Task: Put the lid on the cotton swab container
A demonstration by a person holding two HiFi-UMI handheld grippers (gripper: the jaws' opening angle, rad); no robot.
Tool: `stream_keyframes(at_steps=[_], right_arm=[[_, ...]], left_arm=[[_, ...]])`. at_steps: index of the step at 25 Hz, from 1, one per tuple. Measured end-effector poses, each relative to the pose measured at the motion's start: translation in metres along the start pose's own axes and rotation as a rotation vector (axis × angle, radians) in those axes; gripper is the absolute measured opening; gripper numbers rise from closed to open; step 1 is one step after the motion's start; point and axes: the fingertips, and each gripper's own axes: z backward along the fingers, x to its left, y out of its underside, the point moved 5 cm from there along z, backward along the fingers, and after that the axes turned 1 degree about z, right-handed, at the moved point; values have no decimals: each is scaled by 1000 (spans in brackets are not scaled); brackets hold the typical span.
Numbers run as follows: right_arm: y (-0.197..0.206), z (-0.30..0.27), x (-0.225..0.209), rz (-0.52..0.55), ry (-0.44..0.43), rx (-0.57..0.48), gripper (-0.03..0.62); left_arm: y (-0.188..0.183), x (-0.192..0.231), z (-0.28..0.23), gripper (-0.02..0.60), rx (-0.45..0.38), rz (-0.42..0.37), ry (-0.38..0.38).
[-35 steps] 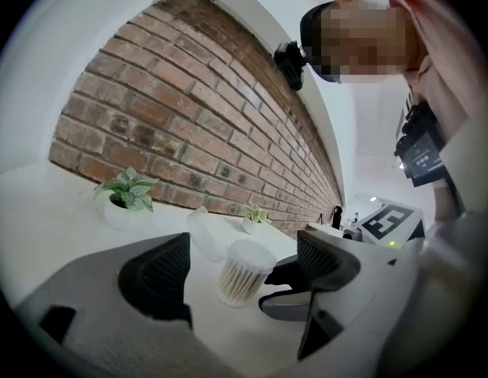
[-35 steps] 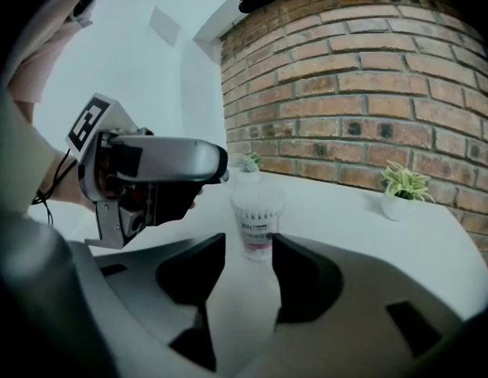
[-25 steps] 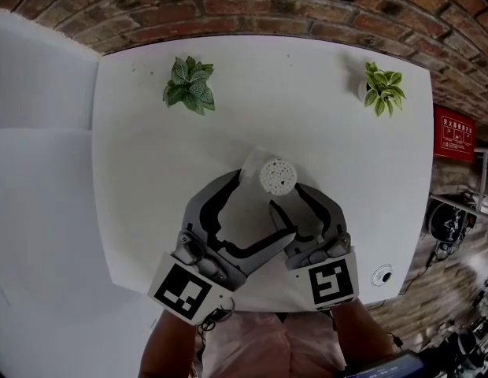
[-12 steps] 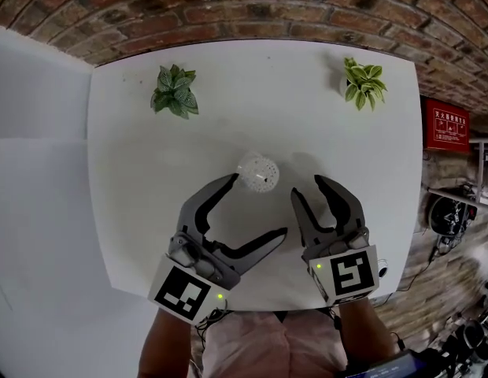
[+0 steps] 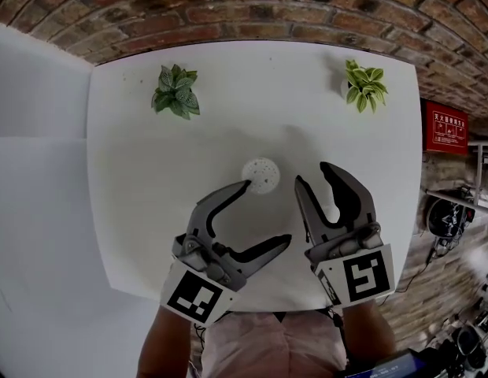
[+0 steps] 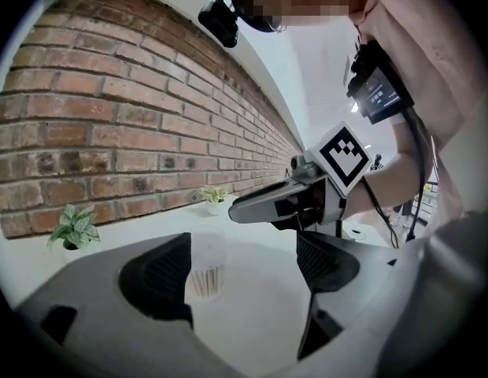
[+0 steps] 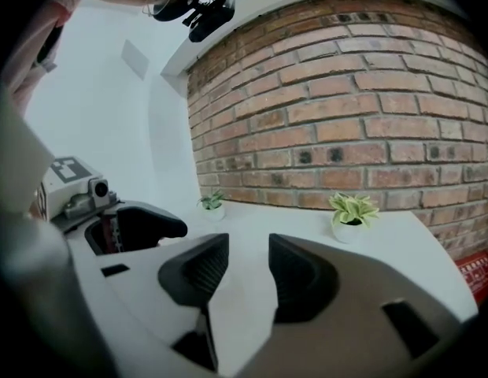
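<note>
Right tongs [image 5: 315,174] back, narrower, empty; cotton swab container [image 5: 260,175] by left tongs' [image 5: 266,211] tip.

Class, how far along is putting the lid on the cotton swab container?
Done, apparently: the cotton swab container stands on the table, a clear lid seemingly over it. In hand: nothing; the left tool is open beside it, and the right tool, whose jaws have just been closing, is open and empty. Left: likely nothing.
</note>
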Motion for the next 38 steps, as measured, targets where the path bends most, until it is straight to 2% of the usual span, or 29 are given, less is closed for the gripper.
stream_keyframes(at_steps=[4, 12, 15, 19, 27, 30, 32, 35, 38], right_arm=[[-14, -8, 10, 8, -52, -26, 166], [-11, -20, 18, 32, -121, -4, 170], [-11, -23, 17, 31, -130, -10, 169], [-2, -23, 21, 26, -129, 70, 163], [-8, -19, 17, 11, -129, 10, 164], [-20, -8, 15, 2, -123, -22, 164], [-33, 3, 15, 10, -116, -56, 163], [-53, 25, 15, 32, -104, -101, 161], [-75, 47, 17, 63, -98, -157, 143]], left_arm=[[0, 0, 1, 428, -3, 7, 4], [1, 0, 2, 428, -6, 3, 17], [0, 0, 2, 428, -5, 5, 21], [2, 0, 1, 428, 2, 2, 29], [-5, 0, 10, 428, -14, -1, 10], [-17, 0, 23, 425, -42, 13, -34], [-25, -1, 36, 408, -64, 62, -90], [-44, 0, 58, 351, -122, 173, -241], [-74, -3, 76, 295, -208, 186, -378]])
